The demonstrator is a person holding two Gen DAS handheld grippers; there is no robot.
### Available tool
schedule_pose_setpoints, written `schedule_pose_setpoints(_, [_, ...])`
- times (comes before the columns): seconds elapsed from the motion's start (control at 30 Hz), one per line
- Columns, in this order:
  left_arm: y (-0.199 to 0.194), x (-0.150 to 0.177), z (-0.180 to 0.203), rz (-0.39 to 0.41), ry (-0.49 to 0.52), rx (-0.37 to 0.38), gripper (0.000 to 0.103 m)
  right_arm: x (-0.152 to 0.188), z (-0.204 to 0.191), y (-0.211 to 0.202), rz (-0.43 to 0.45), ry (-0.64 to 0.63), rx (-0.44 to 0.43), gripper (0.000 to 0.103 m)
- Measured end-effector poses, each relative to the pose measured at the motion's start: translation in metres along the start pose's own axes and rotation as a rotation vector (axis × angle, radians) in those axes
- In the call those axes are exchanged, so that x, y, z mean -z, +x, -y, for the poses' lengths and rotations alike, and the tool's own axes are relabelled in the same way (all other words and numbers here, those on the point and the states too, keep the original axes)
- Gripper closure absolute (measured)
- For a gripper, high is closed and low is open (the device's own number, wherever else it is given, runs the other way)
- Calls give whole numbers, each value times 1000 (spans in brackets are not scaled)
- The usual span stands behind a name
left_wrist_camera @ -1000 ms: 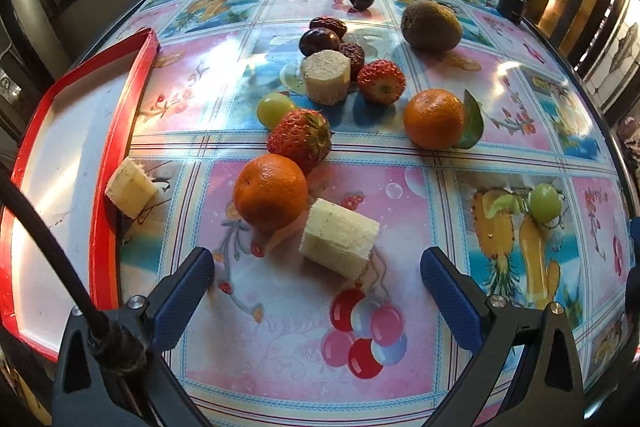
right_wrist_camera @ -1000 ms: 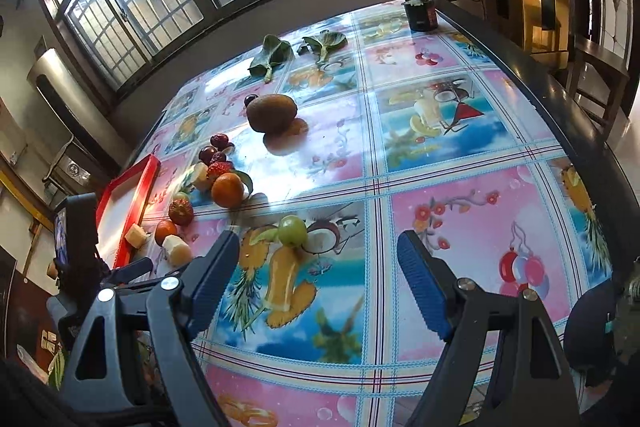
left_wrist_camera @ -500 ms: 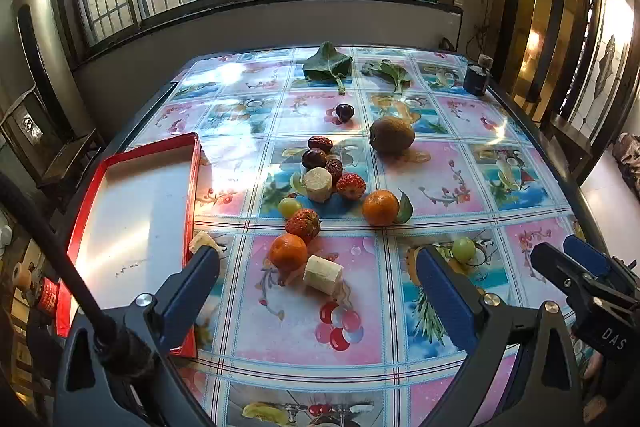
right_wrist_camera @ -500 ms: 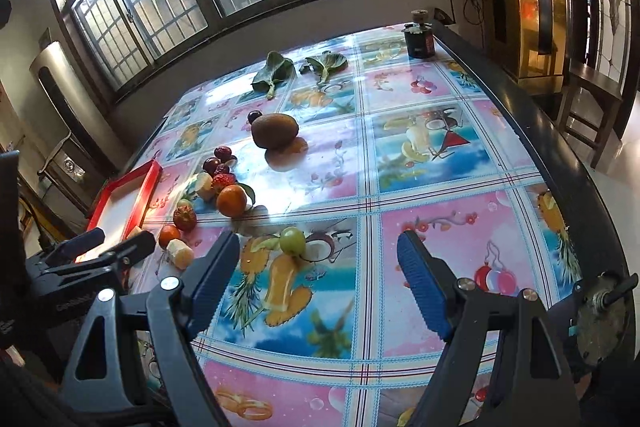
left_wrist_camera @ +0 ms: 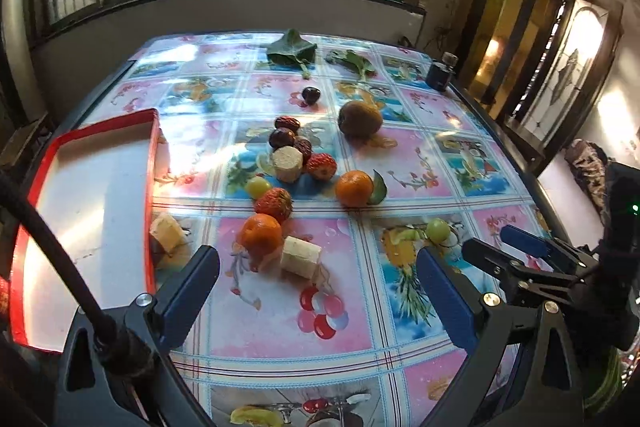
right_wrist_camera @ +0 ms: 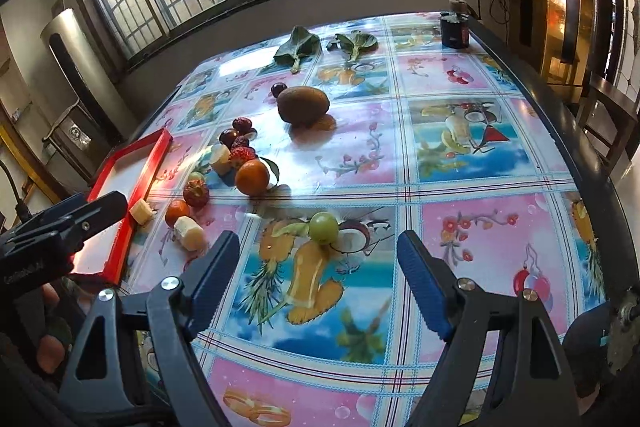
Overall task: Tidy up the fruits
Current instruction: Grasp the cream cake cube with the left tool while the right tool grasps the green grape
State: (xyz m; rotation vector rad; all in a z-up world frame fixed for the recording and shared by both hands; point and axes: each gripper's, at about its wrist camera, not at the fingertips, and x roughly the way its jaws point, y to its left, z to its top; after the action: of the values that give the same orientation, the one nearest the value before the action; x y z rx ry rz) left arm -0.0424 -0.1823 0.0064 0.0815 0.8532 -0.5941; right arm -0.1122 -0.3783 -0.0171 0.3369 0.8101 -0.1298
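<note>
The left tongs (left_wrist_camera: 318, 291) have drawn back and up from the fruit they hung close over a second ago, so the whole worktop (left_wrist_camera: 416, 171) now shows, and both they and the right tongs (right_wrist_camera: 318, 279) stay wide open and empty. The nearest orange (left_wrist_camera: 260, 235), the banana piece (left_wrist_camera: 300, 261) touching it and the green grape (right_wrist_camera: 323, 227) all lie loose on the worktop, and the red tray (left_wrist_camera: 150, 163) holds nothing. By my reading, sorting has not begun and this retreat is a survey before a first pick.
</note>
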Motion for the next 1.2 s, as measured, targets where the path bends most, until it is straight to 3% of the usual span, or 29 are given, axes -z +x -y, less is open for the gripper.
schedule_pose_setpoints(0.1, [2,6,-10,16,-36,47,4,1,1,11,-27,-13,6,23])
schedule_pose_setpoints(0.2, [8,6,-9,10,5,52,5,1,0,19,-42,-30,10,26])
schedule_pose_setpoints(0.33, [23,4,7,-15,111,-13,8,-2,-4,33,-71,-71,9,36])
schedule_pose_setpoints(0.43, [42,1,7,-69,93,-21,34,-3,-5,48,-112,-93,13,46])
schedule_pose_setpoints(0.5, [58,1,0,-133,54,-8,69,-2,-4,56,-128,-99,13,48])
schedule_pose_setpoints(0.57, [66,4,-3,-158,46,6,76,-2,-3,59,-132,-103,13,51])
schedule_pose_setpoints(0.93, [86,-2,5,-191,45,48,75,-13,-3,70,-140,-139,-7,56])
schedule_pose_setpoints(1.03, [90,-7,6,-190,35,50,63,-14,-5,71,-139,-166,11,62])
schedule_pose_setpoints(1.1, [90,-10,7,-182,31,46,49,-14,-5,71,-139,-177,15,63])
schedule_pose_setpoints(1.2, [90,-16,7,-150,31,43,41,-14,-7,72,-137,-194,29,66])
